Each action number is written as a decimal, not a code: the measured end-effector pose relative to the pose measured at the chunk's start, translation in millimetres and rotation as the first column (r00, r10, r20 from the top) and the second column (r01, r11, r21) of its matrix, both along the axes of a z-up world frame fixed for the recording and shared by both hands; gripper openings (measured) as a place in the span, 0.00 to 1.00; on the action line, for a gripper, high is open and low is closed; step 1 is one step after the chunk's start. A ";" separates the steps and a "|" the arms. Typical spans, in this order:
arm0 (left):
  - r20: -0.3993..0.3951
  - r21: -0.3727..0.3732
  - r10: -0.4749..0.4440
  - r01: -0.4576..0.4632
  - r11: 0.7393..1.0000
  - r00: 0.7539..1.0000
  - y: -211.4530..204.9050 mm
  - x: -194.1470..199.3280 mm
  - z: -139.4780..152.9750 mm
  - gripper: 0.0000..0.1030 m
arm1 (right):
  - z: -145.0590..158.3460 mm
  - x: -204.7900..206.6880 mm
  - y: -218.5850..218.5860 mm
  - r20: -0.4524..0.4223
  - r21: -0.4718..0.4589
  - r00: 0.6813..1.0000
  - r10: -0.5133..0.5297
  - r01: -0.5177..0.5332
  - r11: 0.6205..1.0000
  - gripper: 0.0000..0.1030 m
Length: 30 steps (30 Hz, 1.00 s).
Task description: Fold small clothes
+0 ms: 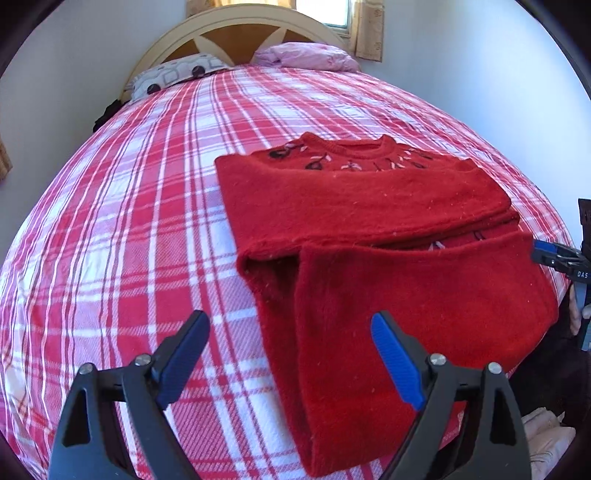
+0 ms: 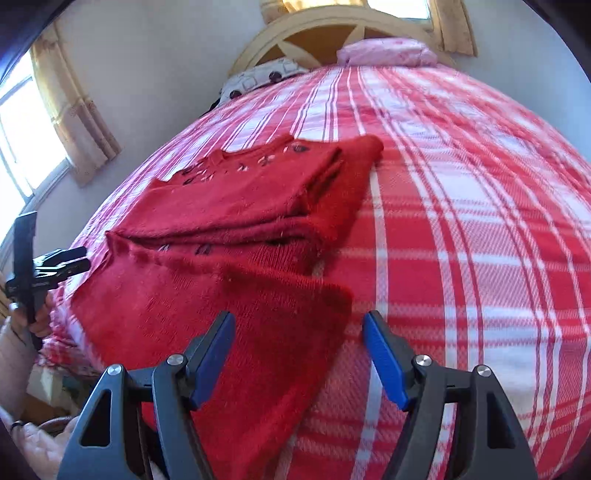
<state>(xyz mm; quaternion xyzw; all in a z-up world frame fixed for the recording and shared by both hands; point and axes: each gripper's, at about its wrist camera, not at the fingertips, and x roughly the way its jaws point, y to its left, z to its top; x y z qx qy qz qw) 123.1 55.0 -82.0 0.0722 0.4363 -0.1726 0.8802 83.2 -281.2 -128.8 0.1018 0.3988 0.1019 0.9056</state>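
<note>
Red sweater (image 1: 388, 236) lying partly folded on the plaid bedspread (image 1: 147, 206), near the foot end, embroidered neckline toward the headboard (image 1: 236, 33). Left gripper (image 1: 290, 354) spread wide and released, hovering just over the near hem, grasping nothing. Right gripper (image 2: 299, 350) also gaping, pads clear of the knit at the sweater's right corner. Pillows (image 1: 306, 55) well beyond.

Folded red sweater (image 1: 369, 206) (plaid bedspread (image 1: 147, 206))

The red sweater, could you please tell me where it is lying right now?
The red sweater lies partly folded on the plaid bedspread, near the foot of the bed, just ahead of both wrist cameras.
</note>
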 end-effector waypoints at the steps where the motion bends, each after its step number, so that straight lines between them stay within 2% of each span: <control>1: -0.002 -0.009 -0.001 0.001 1.000 1.000 -1.2 3.5 -0.5 0.94 | -0.1 1.6 2.4 0.005 -0.016 1.000 -0.005 0.005 1.000 0.70; 4: -0.035 -0.025 0.001 -0.002 1.000 0.999 -5.3 16.4 -6.0 0.95 | 0.3 1.4 12.1 0.016 -0.045 1.000 0.003 -0.002 0.999 0.68; 5: -0.037 -0.015 0.003 -0.004 1.000 0.999 -7.6 19.6 -8.4 0.95 | 1.0 0.4 15.8 0.017 -0.055 1.000 0.014 -0.013 0.998 0.62; 6: -0.035 -0.001 0.003 -0.003 1.000 0.999 -10.4 22.6 -10.9 0.95 | 1.0 -0.1 17.9 0.013 -0.064 1.000 0.017 -0.016 0.998 0.45; 7: -0.033 0.010 -0.001 0.001 1.000 0.999 -12.9 24.8 -13.0 0.95 | 0.2 -0.1 19.2 0.003 -0.076 1.000 0.014 -0.014 0.997 0.34; 9: -0.035 0.012 -0.005 0.006 1.000 0.999 -16.3 29.8 -15.6 0.94 | 0.5 -1.2 15.3 0.005 -0.063 1.000 0.002 -0.002 0.998 0.25; 12: -0.042 0.006 -0.004 0.004 1.000 0.999 -20.5 36.4 -19.0 0.94 | -1.3 -2.0 5.2 0.007 0.003 1.000 -0.011 0.011 1.000 0.24; 15: -0.040 0.002 -0.022 0.022 1.000 0.999 -27.9 38.1 -20.4 0.93 | -2.6 -2.5 5.2 0.017 0.012 1.000 -0.015 0.014 1.000 0.24; 17: -0.030 0.016 -0.037 0.037 0.999 0.999 -33.1 36.8 -21.9 0.88 | -3.6 -2.1 6.6 0.018 0.003 1.000 -0.018 0.018 1.000 0.25; 18: -0.039 0.020 -0.046 0.047 0.999 0.998 -34.9 36.4 -23.9 0.79 | -3.6 -1.6 6.5 0.018 0.002 1.000 -0.020 0.020 1.000 0.25; 20: -0.033 0.024 -0.056 0.056 0.998 0.998 -36.0 33.2 -23.8 0.72 | -3.7 -1.0 5.8 0.014 0.012 1.000 -0.026 0.025 1.000 0.25; 21: -0.026 0.025 -0.061 0.062 0.998 0.998 -36.0 31.9 -22.2 0.61 | -3.6 -1.1 5.0 0.013 0.018 1.000 -0.028 0.027 0.999 0.25; 22: -0.026 0.022 -0.074 0.074 0.997 0.997 -36.5 29.7 -20.3 0.42 | -3.8 -1.7 4.5 0.013 0.021 1.000 -0.029 0.029 0.999 0.25; 24: -0.045 0.011 -0.094 0.094 0.995 0.995 -38.4 26.9 -19.1 0.24 | -3.7 -3.0 4.9 0.011 0.016 0.999 -0.031 0.030 0.999 0.25; 25: -0.040 0.018 -0.104 0.105 0.994 0.994 -40.7 24.0 -18.5 0.17 | -2.3 -4.3 7.4 0.014 -0.002 0.999 -0.030 0.030 1.000 0.17; 26: -0.028 0.036 -0.112 0.113 0.993 0.993 -43.3 21.1 -18.0 0.15 | -0.8 -5.6 10.7 0.017 -0.016 1.000 -0.022 0.022 1.000 0.12; 28: 0.007 0.068 -0.112 0.111 0.991 0.994 -46.3 14.0 -16.8 0.11 | 3.0 -9.3 14.7 0.031 -0.033 0.999 -0.022 0.023 0.999 0.11; 30: 0.012 0.031 -0.086 0.085 0.996 0.996 -41.1 10.5 -13.7 0.10 | 9.7 -14.4 16.5 0.055 -0.038 0.998 -0.027 0.029 0.999 0.10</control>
